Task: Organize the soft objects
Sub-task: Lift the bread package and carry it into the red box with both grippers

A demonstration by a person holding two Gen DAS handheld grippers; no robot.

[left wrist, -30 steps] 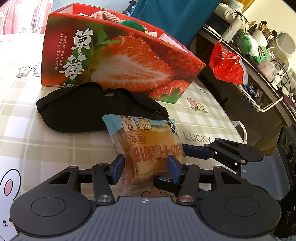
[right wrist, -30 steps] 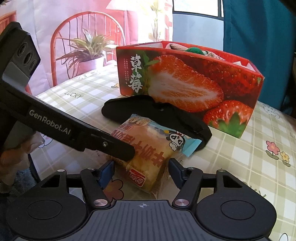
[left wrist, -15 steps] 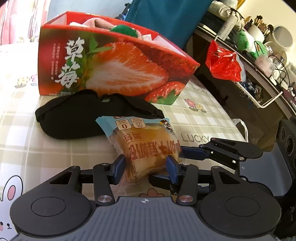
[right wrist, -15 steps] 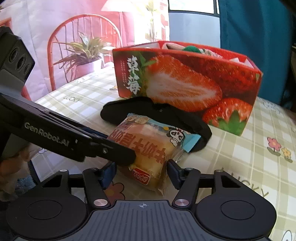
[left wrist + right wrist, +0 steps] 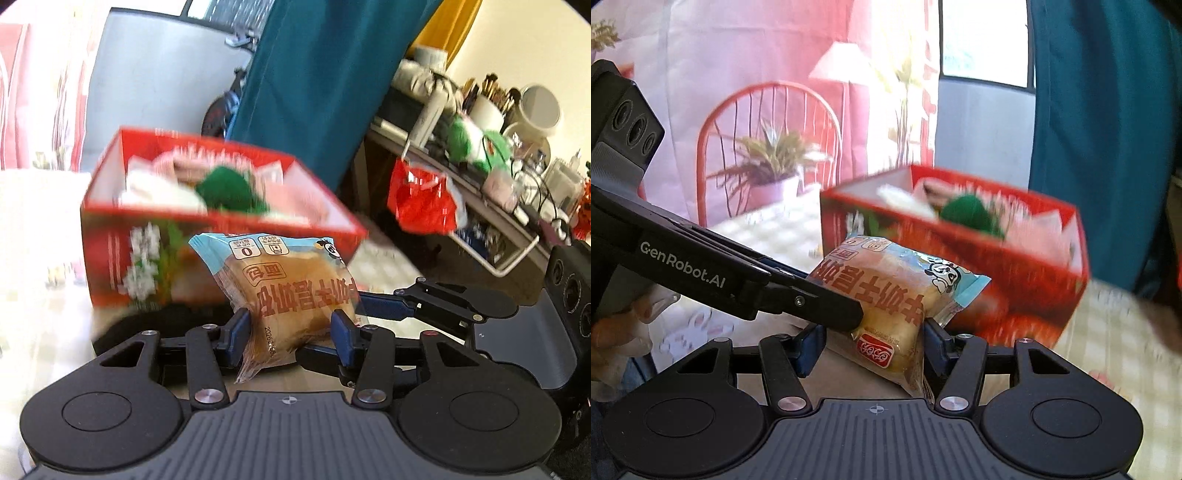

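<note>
Both the left tongs point(image 5: 291, 330) and right tongs point(image 5: 873, 341) clamp one packaged bread bun point(image 5: 291, 291), golden inside clear, blue-edged wrap, held before the strawberry box point(image 5: 155, 240).

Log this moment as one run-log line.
left tool: shut on bread packet | right tool: also gripping it | packet: lifted, before strawberry box | box: already holds soft items

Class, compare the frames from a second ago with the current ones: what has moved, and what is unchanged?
The bread packet has been lifted off the table toward the strawberry box, whose open top now shows. The left gripper and right gripper stay clamped on it together. The box's contents look unchanged.
</note>
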